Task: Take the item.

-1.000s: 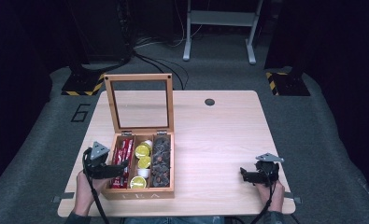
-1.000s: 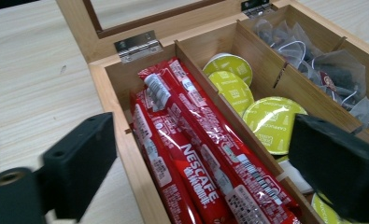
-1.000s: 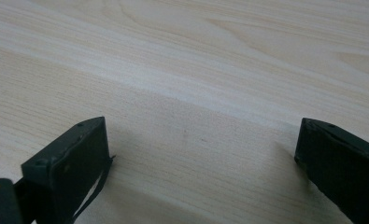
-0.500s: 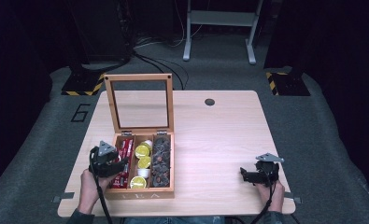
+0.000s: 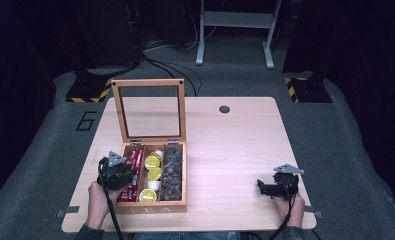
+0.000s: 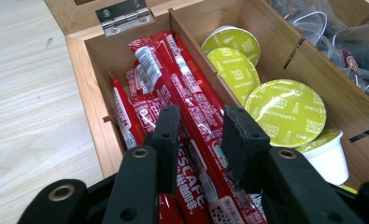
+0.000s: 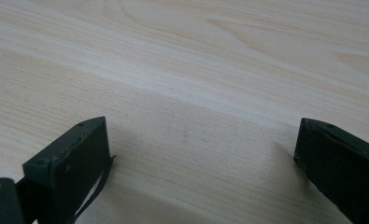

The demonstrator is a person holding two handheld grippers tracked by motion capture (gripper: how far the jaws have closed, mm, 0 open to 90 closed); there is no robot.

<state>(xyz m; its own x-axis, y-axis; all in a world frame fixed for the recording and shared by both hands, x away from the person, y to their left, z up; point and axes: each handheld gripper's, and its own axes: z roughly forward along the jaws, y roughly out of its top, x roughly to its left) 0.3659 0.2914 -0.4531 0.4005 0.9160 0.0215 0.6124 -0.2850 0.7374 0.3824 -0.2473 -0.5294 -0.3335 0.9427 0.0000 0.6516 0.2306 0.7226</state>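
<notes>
Left tool (image 6: 198, 140) just been closing, jaws narrowed around red coffee sticks (image 6: 191, 107) in wooden box (image 5: 135, 206), pads seemingly pinching. Risk: grabbing several, slippery wrappers sliding free. Right tool (image 7: 201, 163) wide open, empty, resting on surface (image 5: 245, 145).

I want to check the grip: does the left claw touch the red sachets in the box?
Touching. In the left gripper view the left claw has been closing, and both its black pads press the sides of a red sachet between them.

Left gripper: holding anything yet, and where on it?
The left gripper has just been closing around the red coffee sticks, near their lower-middle; firm contact cannot be told.
</notes>
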